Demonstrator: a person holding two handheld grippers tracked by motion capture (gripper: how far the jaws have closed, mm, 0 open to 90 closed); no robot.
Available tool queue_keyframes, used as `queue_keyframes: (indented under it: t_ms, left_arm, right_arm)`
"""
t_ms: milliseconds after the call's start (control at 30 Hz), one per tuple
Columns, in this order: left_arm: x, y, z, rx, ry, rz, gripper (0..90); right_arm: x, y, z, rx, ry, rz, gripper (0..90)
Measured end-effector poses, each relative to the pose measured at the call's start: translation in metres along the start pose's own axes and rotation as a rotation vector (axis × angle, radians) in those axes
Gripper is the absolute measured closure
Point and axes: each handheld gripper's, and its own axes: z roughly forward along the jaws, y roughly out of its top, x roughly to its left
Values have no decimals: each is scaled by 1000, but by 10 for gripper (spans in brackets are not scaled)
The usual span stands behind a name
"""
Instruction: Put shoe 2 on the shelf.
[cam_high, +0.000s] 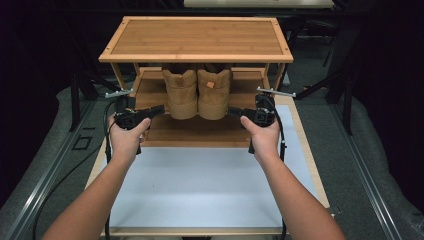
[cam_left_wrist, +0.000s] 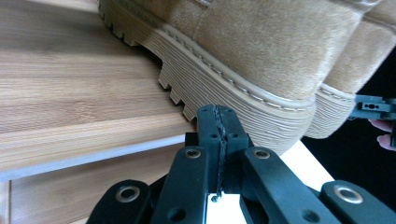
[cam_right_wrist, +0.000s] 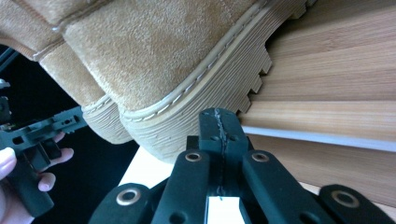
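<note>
My left tool (cam_high: 159, 110) and right tool (cam_high: 234, 111) flanked the pair of boots (cam_high: 197, 94) on the lower shelf (cam_high: 195, 131), each with its jaws pressed together at a sole edge. The top shelf (cam_high: 196, 39) roofed the boots, so nothing could come down from above. The rack's side posts (cam_high: 119, 76) closed off the far left and right. The shelf's near strip lay bare, and the white counter (cam_high: 200, 185) nearer me gave open room.
</note>
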Motion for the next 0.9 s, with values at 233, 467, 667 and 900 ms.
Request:
queue_keyframes:
  t_ms: [233, 467, 667, 900]
  left_arm:
    - [-3, -5, -19, 8, -10, 44, 891]
    - [11, -22, -49, 8, 5, 61, 874]
    - [36, -46, -79, -9, 53, 36, 856]
    - [56, -78, -97, -9, 105, 25, 805]
  right_arm:
    - [0, -3, -15, 6, -2, -26, 900]
    - [-13, -17, -42, -14, -9, -36, 900]
    - [-26, -33, -68, -12, -48, -49, 900]
    - [-37, -57, -92, -33, -81, -83, 876]
